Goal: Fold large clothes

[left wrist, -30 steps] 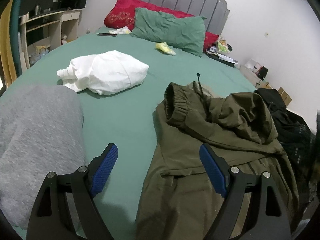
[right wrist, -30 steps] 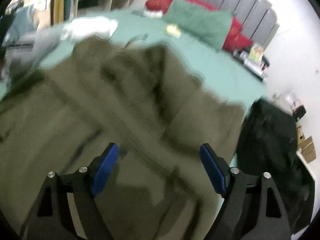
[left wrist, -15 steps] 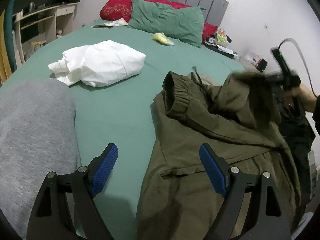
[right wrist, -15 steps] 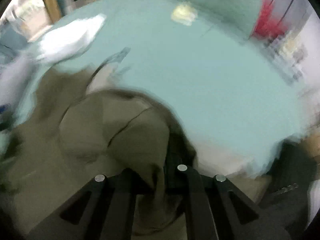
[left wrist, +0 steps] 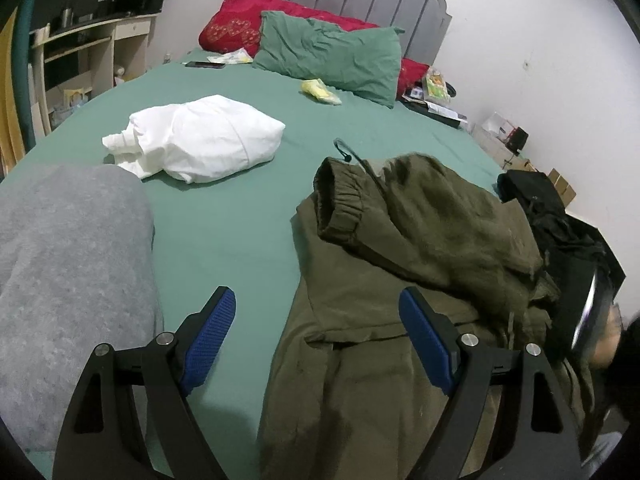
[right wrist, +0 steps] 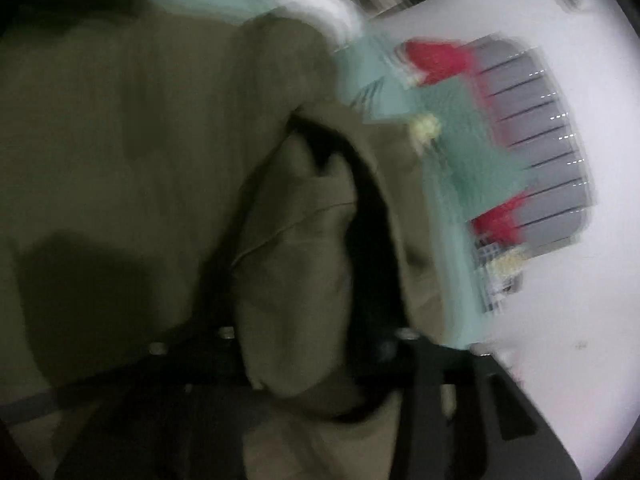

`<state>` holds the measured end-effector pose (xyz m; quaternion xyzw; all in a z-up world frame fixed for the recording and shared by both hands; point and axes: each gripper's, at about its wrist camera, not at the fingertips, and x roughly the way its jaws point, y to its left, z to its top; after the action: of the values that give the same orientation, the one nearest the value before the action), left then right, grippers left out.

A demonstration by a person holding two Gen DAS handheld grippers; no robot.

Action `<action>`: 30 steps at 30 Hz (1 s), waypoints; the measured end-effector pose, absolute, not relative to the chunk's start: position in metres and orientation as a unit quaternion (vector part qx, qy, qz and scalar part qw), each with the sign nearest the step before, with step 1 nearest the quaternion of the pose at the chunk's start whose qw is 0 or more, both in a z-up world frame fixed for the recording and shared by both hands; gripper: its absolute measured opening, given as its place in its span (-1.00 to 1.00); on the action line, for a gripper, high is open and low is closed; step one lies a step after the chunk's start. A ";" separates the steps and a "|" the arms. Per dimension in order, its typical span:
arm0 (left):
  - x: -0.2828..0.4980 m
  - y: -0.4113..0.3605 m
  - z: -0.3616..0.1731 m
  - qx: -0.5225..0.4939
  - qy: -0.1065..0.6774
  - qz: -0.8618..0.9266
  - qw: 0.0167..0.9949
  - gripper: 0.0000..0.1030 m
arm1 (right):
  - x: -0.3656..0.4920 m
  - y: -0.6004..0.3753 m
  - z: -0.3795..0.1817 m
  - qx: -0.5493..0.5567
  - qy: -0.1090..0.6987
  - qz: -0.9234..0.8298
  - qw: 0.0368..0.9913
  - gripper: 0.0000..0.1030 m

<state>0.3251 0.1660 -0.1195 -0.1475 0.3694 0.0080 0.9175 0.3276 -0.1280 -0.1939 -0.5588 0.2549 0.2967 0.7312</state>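
Note:
An olive green jacket lies crumpled on the green bed sheet, its elastic cuff turned up near the middle. My left gripper is open and empty, hovering low over the jacket's left edge and the sheet. In the blurred, tilted right wrist view, my right gripper is shut on a fold of the olive jacket, and the cloth hides its fingers. The right gripper itself shows only as a blur at the right edge of the left wrist view.
A folded white garment lies mid-bed and a grey blanket at the left. A black garment hangs off the right edge. Green pillow, red pillow, phone and a desk are at the back.
My right gripper closed on the jacket's fold and swung with it down to the right, twisting its view. The raised jacket part dropped back. My left gripper barely moved.

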 end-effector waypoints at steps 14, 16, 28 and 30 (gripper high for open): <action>0.320 0.173 -0.135 -0.199 0.385 -0.019 0.901 0.67 | 0.383 -0.130 -0.085 -0.212 0.279 0.269 0.897 0.55; 0.322 0.170 -0.136 -0.191 0.388 -0.018 0.902 0.67 | 0.427 -0.123 -0.109 -0.137 0.340 0.221 0.903 0.55; 0.276 0.155 -0.142 -0.190 0.404 -0.025 0.895 0.67 | 0.346 -0.139 -0.189 -0.133 0.428 0.235 0.863 0.56; 0.257 0.151 -0.141 -0.200 0.401 -0.019 0.894 0.67 | 0.320 -0.155 -0.181 -0.120 0.423 0.241 0.865 0.56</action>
<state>0.2572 0.1514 -0.1413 -0.1997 0.4009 -0.0189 0.8939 0.3204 -0.1552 -0.1811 -0.1196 0.4230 0.2406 0.8654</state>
